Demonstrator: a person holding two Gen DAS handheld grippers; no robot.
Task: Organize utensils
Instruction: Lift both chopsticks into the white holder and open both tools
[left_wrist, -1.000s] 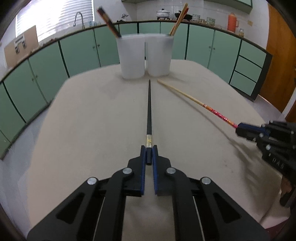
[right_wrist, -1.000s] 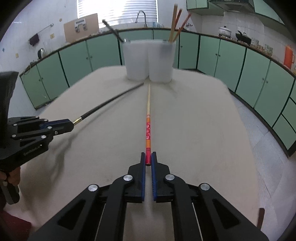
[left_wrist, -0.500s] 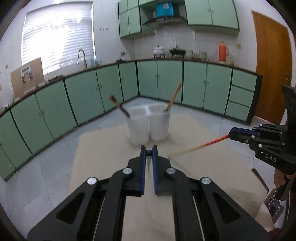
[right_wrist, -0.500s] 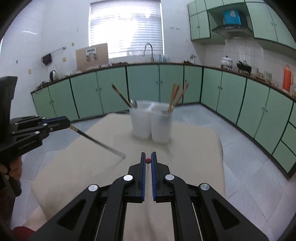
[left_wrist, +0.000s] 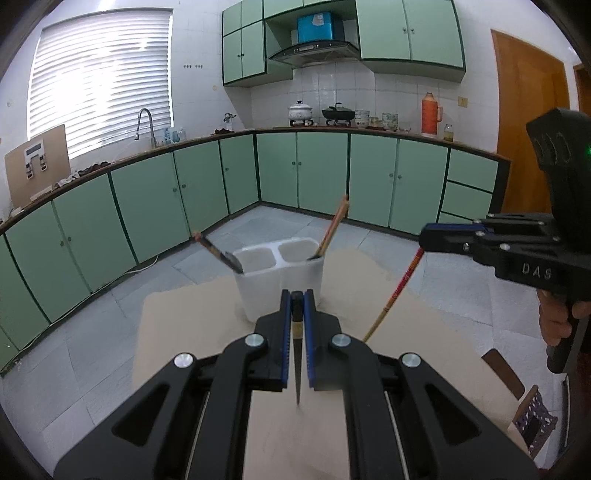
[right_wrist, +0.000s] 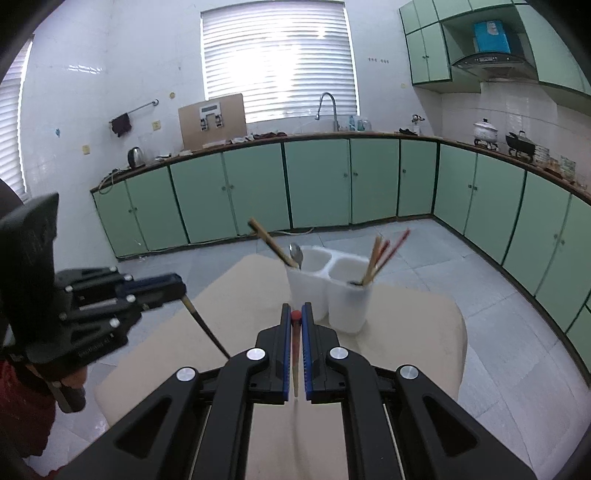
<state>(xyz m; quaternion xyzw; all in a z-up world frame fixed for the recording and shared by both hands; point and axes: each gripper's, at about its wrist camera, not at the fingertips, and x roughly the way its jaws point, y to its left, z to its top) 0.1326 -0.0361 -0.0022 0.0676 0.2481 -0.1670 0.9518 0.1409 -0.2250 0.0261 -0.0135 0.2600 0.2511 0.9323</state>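
**Two chopsticks in the air, holder still to be reached**

I have one chopstick in each tool. My left gripper (left_wrist: 296, 299) is pinched on the butt end of the black chopstick (left_wrist: 297, 369), which hangs tip-down between the jaws, on my side of the white two-cup holder (left_wrist: 280, 273). My right gripper (right_wrist: 295, 317) is clamped on the red-capped end of the red-and-tan chopstick (right_wrist: 295, 365), also dangling tip-down on the near side of the holder. Both sticks are clear of the beige table (right_wrist: 417, 332).

The holder stands toward the far edge of the table. Its left cup carries a brown-handled utensil (left_wrist: 216, 251) leaning outward, with a spoon (right_wrist: 296, 254) beside it in the right wrist view; its right cup holds several chopsticks (right_wrist: 380, 258) leaning right.

What worries me from here:

- Each stick is gripped only at its very end, so it can swing or pivot in the pads. I judge a quick move toward the holder could send a tip against the rim instead of into a cup.
- The holder looks light and already has leaning contents. A tip pushed against its wall could tip or slide it toward the far edge.
- The two tools are close beside each other on the near side of the holder, so bringing both in together risks crossing the sticks.
- The leaning chopsticks crowd the right cup's mouth; a new one may catch on them.
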